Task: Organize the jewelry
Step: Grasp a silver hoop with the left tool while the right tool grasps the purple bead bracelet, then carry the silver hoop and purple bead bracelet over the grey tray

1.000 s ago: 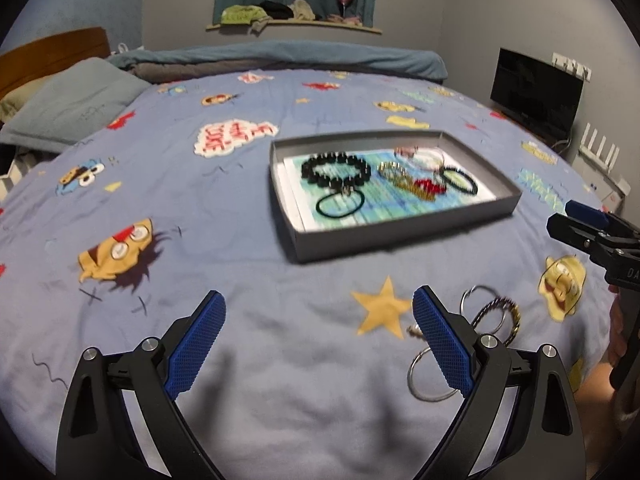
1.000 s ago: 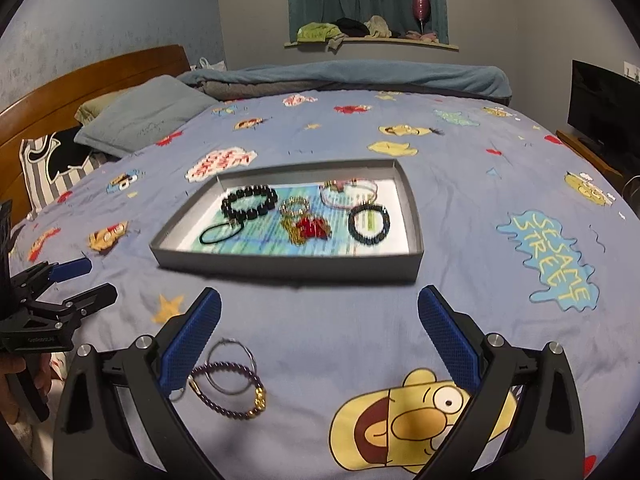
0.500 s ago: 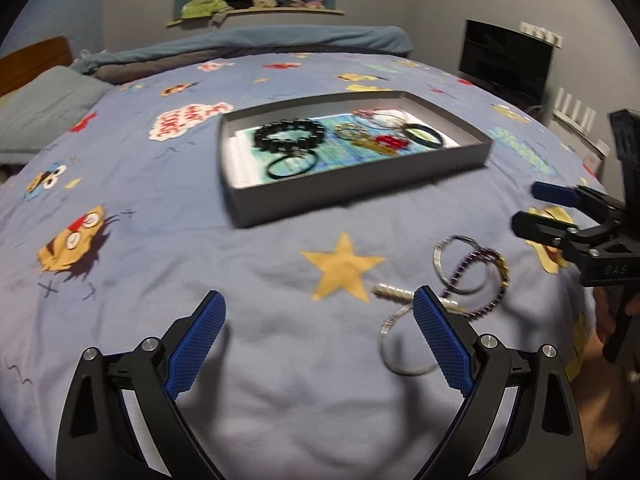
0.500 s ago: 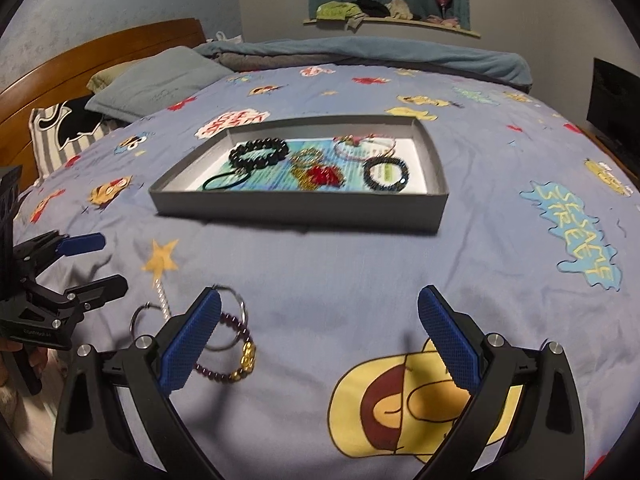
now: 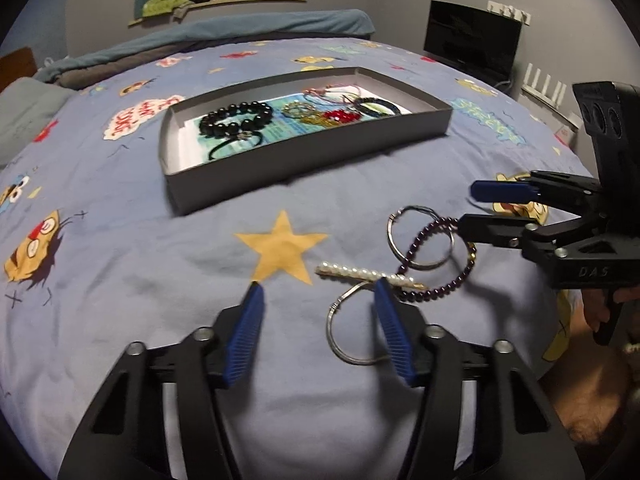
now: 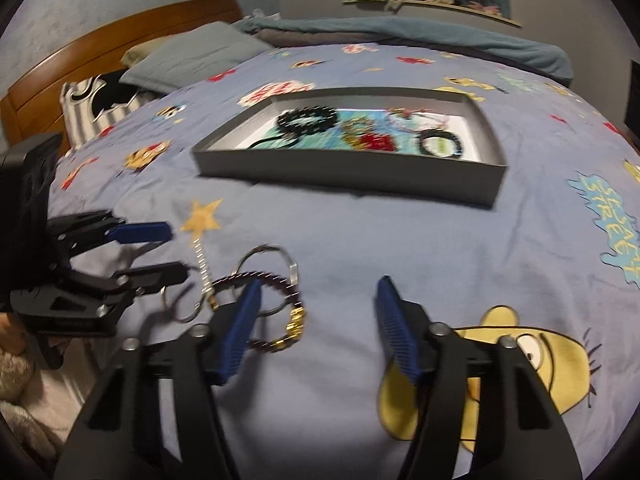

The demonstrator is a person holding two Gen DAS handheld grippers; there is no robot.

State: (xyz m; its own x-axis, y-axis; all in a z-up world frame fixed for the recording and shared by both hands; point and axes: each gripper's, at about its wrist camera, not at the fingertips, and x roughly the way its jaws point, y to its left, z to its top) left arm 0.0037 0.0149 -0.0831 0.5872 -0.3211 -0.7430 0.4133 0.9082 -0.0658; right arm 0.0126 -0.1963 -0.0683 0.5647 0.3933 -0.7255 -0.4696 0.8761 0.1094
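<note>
A grey tray (image 5: 308, 156) on the bed holds a black bead bracelet (image 5: 236, 118), a black cord, a red-gold piece and a dark bracelet. Loose on the blue sheet in front lie a pearl hair clip (image 5: 368, 276), two silver rings (image 5: 420, 236) (image 5: 352, 328) and a purple bead bracelet (image 5: 440, 276). My left gripper (image 5: 318, 296) is open, low over the sheet just short of the pearl clip. My right gripper (image 6: 318, 294) is open, with its left finger over the purple bracelet (image 6: 276, 312). The tray (image 6: 352, 176) lies beyond it.
The blue cartoon-print sheet (image 5: 120, 280) covers the bed. A pillow and wooden headboard (image 6: 120, 48) stand at the far left. A black screen (image 5: 472, 40) stands by the wall on the right. A rolled blue blanket lies at the bed's far end.
Both grippers have moved forward and down toward the loose jewellery, and both sets of fingers have narrowed but stay open. The tray has not moved.
</note>
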